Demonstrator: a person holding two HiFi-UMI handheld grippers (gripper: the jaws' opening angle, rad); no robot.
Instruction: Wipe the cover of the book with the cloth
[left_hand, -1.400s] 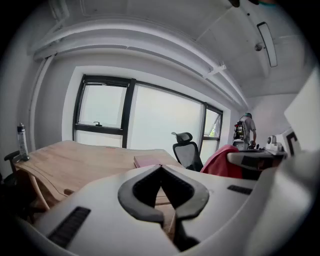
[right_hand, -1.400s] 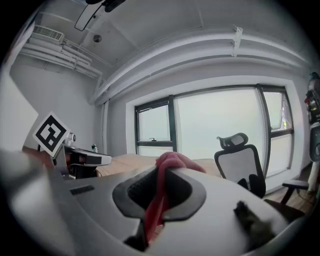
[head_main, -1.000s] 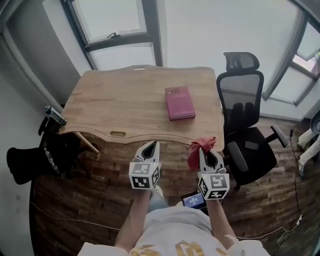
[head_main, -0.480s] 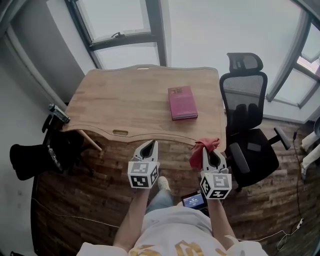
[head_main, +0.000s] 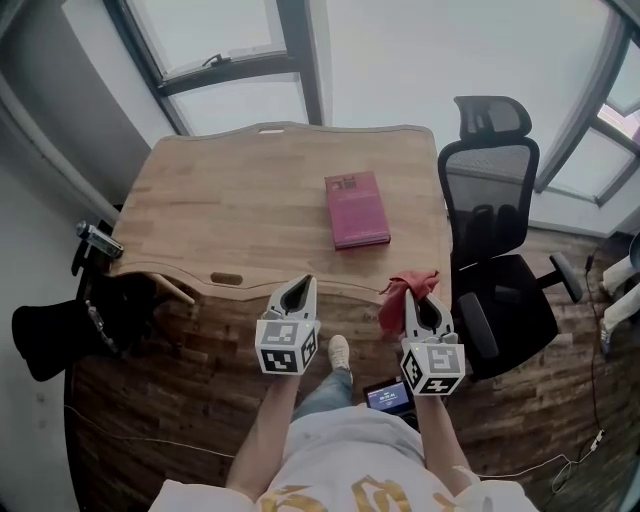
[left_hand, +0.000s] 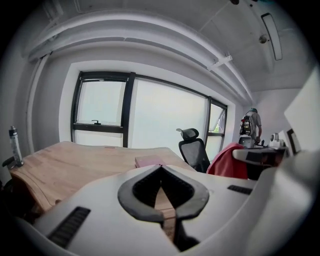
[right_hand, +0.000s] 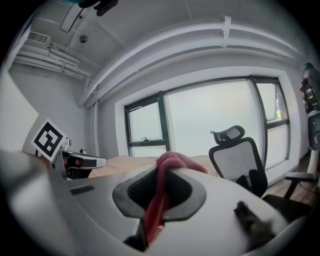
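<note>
1. The left hand-held gripper (head_main: 303, 287) is near the front edge of the table (head_main: 210, 205). Its jaws are together, and nothing is between them.
2. The right hand-held gripper (head_main: 414, 300) is near the right front corner of the table. Its jaws are clamped on the red cloth (head_main: 397, 298).
3. In the right gripper view, the cloth (right_hand: 166, 169) bunches above the jaw tips and runs down between the dark pads.
4. The book (head_main: 356, 208) has a pink-red cover. It lies closed and flat on the right half of the table, apart from both hand-held grippers and from the cloth.
5. A black office chair (head_main: 490, 215) stands just beside the right side of the table, on the wooden floor (head_main: 150, 400).
</note>
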